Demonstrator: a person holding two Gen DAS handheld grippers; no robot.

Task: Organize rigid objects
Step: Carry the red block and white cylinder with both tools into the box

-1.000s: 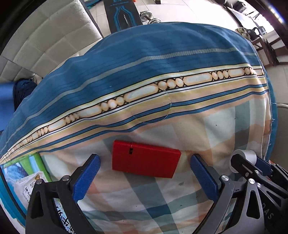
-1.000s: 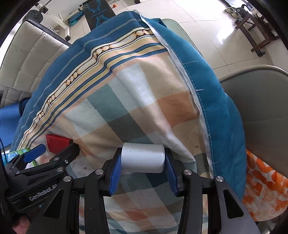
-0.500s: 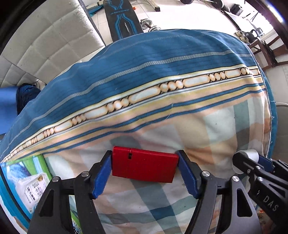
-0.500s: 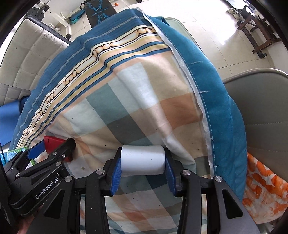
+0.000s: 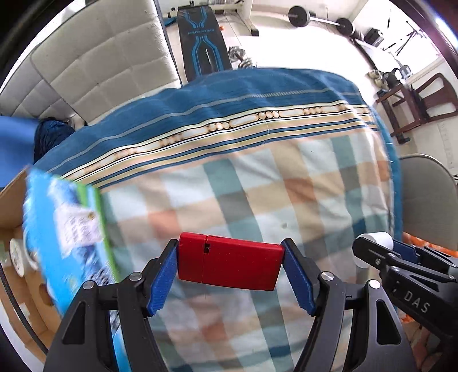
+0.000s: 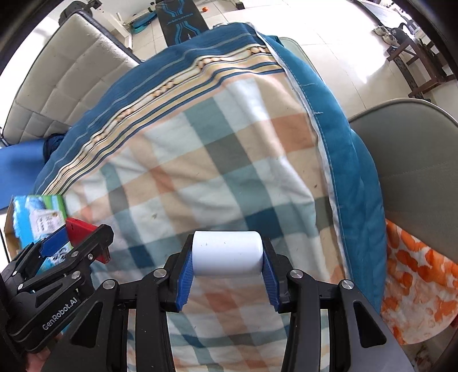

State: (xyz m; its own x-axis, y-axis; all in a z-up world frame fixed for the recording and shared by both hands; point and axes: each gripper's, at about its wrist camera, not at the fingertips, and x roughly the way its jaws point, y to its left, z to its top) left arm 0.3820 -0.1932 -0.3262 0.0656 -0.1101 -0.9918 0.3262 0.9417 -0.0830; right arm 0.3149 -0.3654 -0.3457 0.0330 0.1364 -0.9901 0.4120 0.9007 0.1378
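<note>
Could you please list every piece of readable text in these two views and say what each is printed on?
"GenRobot.AI": on the left claw's black body, seen from the right wrist.
"DAS": on the right claw's black body, seen from the left wrist.
Blue-green box: label too blurred.
Black bench pad: lettering too small.

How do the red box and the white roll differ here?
The red box is flat and rectangular; the white roll is a round cylinder. The box is wider than the roll. The left tongs clamp the box, the right tongs the roll. Both lie crosswise, gripped at their ends above the checked blanket.
</note>
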